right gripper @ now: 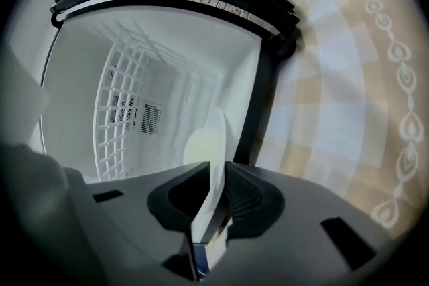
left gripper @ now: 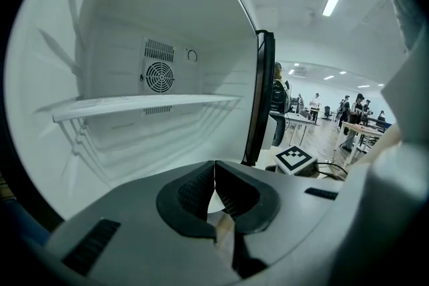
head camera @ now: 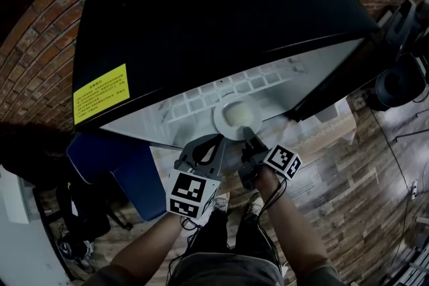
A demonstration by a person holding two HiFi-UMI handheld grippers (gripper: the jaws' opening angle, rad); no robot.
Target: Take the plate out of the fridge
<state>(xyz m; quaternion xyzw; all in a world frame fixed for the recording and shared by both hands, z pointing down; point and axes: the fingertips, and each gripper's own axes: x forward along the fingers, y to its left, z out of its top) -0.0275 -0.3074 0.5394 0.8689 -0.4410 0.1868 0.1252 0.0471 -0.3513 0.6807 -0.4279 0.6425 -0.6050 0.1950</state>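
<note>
A black fridge [head camera: 201, 17] stands open below me, its white inside and wire shelf [head camera: 221, 92] showing. A round white plate [head camera: 236, 116] sits at the front of the opening. My right gripper [head camera: 247, 136] is shut on the plate's near rim; in the right gripper view the plate [right gripper: 204, 144] runs edge-on between the pads of the gripper [right gripper: 214, 174]. My left gripper [head camera: 213, 142] hovers just left of the plate. In the left gripper view its jaws [left gripper: 214, 174] meet at the tips with nothing between them, facing the fridge's shelf [left gripper: 134, 104] and rear fan vent [left gripper: 159, 76].
A yellow label [head camera: 100, 93] sits on the fridge top. A blue object [head camera: 127, 171] lies low on the left, dark equipment [head camera: 395, 84] on the right. Brick wall behind, wooden floor below. A checked cloth [right gripper: 348, 77] hangs right of the fridge. People stand far off [left gripper: 352, 114].
</note>
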